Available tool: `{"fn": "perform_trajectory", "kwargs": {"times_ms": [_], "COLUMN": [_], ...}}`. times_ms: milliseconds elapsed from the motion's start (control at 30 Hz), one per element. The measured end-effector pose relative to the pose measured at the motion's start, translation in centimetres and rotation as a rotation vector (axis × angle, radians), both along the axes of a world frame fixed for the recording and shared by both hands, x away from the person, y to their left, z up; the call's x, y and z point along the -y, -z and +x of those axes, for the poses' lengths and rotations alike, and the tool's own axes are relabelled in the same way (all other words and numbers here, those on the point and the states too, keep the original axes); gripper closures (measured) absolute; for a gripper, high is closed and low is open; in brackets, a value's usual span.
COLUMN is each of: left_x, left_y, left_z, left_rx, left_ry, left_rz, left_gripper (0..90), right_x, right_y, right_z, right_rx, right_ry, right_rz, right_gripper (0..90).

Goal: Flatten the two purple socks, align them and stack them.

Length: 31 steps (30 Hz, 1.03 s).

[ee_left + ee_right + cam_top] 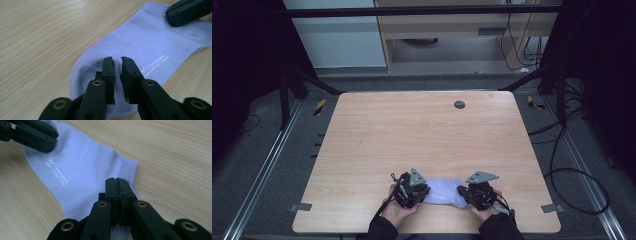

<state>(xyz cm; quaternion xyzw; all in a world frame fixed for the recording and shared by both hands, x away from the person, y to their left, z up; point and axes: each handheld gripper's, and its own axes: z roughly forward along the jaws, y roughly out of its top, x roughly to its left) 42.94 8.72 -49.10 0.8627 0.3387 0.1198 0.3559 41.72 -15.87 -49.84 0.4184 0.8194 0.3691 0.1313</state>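
A pale lilac ankle sock (443,191) lies flat on the wooden table (412,135) near its front edge, between my two grippers. In the left gripper view the sock (140,42) shows small white lettering. My left gripper (117,60) hovers over its rounded toe end with a narrow gap between the jaws and nothing pinched. In the right gripper view my right gripper (116,180) is shut over the ribbed cuff end of the sock (82,167), and I see no fabric between its pads. From above, the left gripper (426,194) and right gripper (460,191) face each other.
A small dark round disc (459,104) is set into the table near its far edge. Grey tape tabs (301,206) mark the front corners. Cables (572,175) lie on the floor to the right. Bare wood stretches beyond the sock.
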Motion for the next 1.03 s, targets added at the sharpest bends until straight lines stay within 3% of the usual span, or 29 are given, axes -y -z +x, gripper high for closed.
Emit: {"fn": "perform_trajectory", "kwargs": {"times_ms": [67, 133, 233, 433, 567, 667, 1033], "left_x": [-0.1, -0.4, -1.2, -3.4, -5.4, -7.3, -13.6], "left_y": [-0.1, -0.3, -1.1, -2.7, -3.1, -3.2, -3.1], "left_z": [0.0, 0.1, 0.3, 0.5, 0.8, 1.1, 1.8], "left_rx": [0.007, 0.018, 0.031, 0.088, 0.115, 0.120, 0.134], "left_ry": [0.001, -0.006, -0.025, -0.072, -0.109, -0.155, -0.276], "left_rz": [-0.009, -0.030, -0.071, -0.128, -0.131, -0.132, -0.120], "left_gripper": [79.0, 72.1, 68.6, 57.4, 49.7, 46.9, 36.8], "right_x": [0.1, 0.1, 0.8, 3.4, 5.4, 6.7, 9.1], "right_y": [-0.2, -0.2, -1.0, -1.5, -1.5, -1.3, -0.7], "right_z": [-0.1, -0.1, 0.1, 0.9, 1.4, 1.9, 2.5], "right_rx": [0.000, 0.004, 0.050, 0.126, 0.158, 0.151, 0.160], "right_ry": [0.002, 0.000, 0.008, 0.116, 0.194, 0.251, 0.316], "right_rz": [-0.001, 0.004, 0.056, 0.086, 0.085, 0.103, 0.088], "right_gripper": [86.1, 84.9, 78.3, 58.0, 42.9, 32.5, 21.6]}}
